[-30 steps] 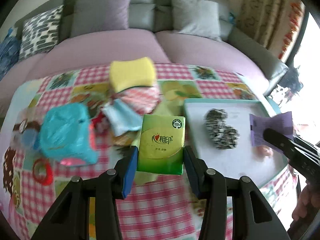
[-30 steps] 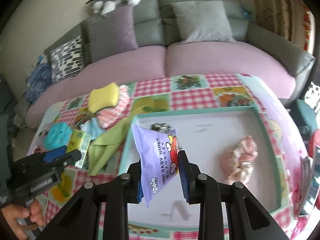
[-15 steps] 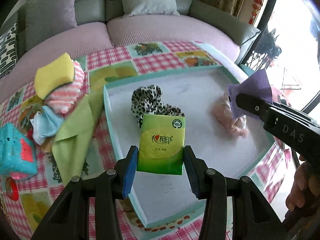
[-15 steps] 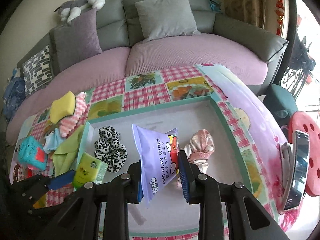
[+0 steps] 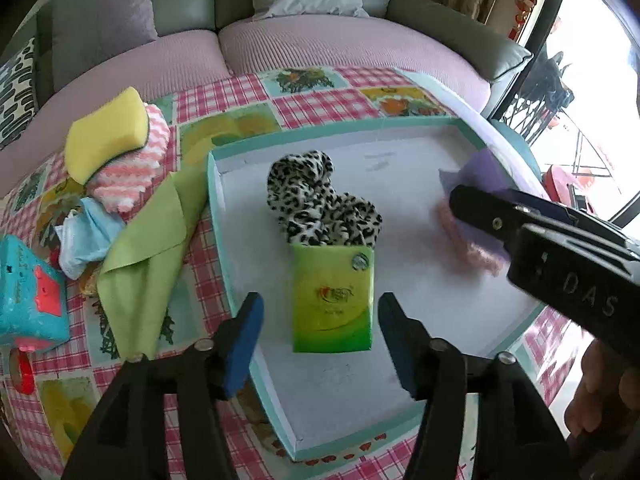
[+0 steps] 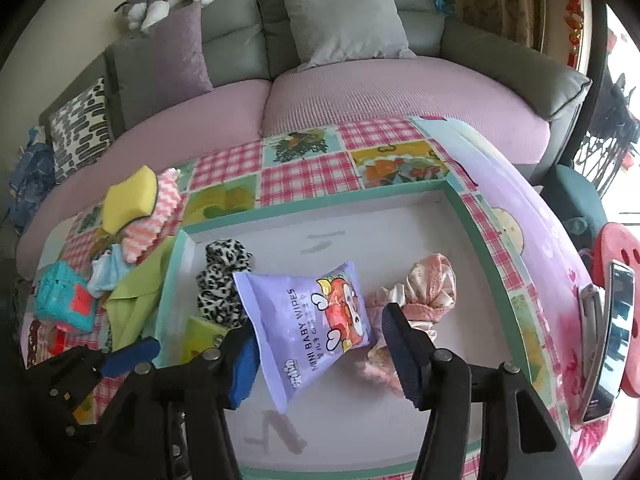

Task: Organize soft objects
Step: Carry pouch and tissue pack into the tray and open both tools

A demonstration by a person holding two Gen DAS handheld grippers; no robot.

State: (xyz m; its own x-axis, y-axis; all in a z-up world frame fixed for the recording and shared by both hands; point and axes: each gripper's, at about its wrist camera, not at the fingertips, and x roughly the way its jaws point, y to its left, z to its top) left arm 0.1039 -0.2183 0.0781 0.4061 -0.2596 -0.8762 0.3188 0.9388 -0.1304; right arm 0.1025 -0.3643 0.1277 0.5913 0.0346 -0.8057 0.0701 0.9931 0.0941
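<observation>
The green tissue pack (image 5: 332, 300) lies flat in the teal-rimmed white tray (image 5: 216, 200), just below the leopard-print scrunchie (image 5: 320, 204). My left gripper (image 5: 320, 312) straddles the pack with its jaws opening, and neither pad touches it. The purple baby wipes pack (image 6: 308, 320) sits tilted in the tray between the opening jaws of my right gripper (image 6: 318, 332), free of the pads. A pink scrunchie (image 6: 432, 288) lies just right of it. The left gripper (image 6: 132, 356) shows at lower left in the right wrist view.
Left of the tray lie a yellow sponge (image 5: 104, 132) on a pink-white cloth (image 5: 132, 168), a green cloth (image 5: 148, 248), a light blue cloth (image 5: 88, 232) and a teal pack (image 5: 24, 300). A sofa (image 6: 360, 92) curves behind the table. A phone (image 6: 616, 336) stands at right.
Both grippers opened. The green tissue pack dropped from the left jaws into the tray. The purple wipes pack came loose from the right jaws and tipped over onto the tray.
</observation>
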